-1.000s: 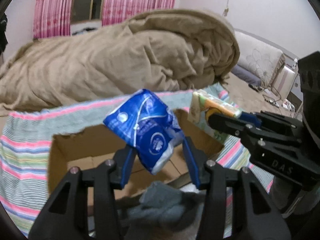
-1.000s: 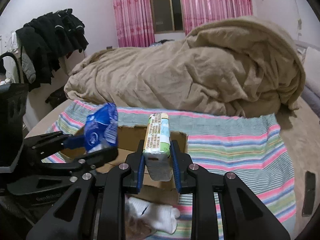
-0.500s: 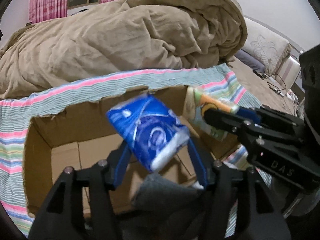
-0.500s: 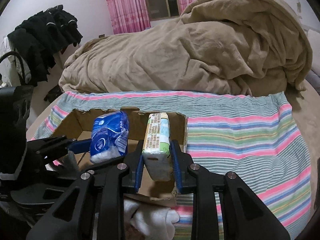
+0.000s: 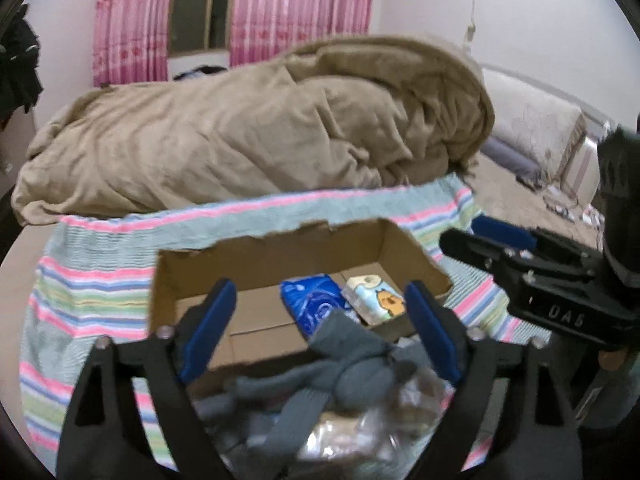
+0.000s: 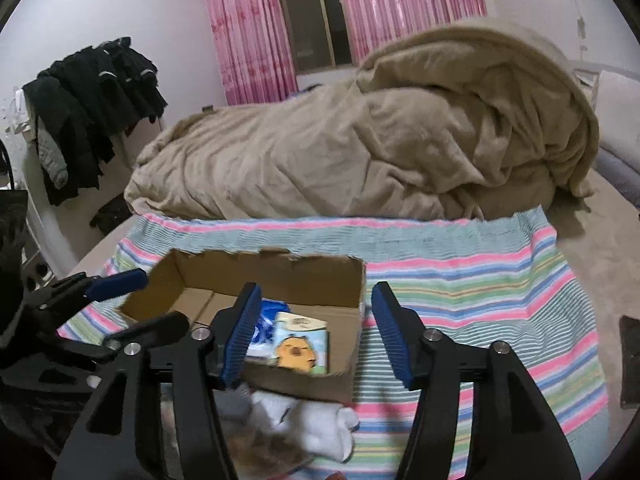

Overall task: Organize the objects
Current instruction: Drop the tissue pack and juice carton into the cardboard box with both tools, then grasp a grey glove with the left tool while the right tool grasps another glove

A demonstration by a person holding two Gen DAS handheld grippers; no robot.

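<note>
Both packs lie in the cardboard box, and my two grippers are spread with nothing in them.

I see the blue pack and the cartoon tissue pack lying side by side, touching, at the right end of the box on the striped cloth. My left hand-held gripper and right hand-held gripper hang above the near box wall. Grey socks and white socks lie just outside it.

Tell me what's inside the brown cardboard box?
Inside the brown cardboard box lie a blue plastic tissue pack and a pale cartoon-printed tissue pack, side by side. The near wall and jaws hide part of the floor.
</note>
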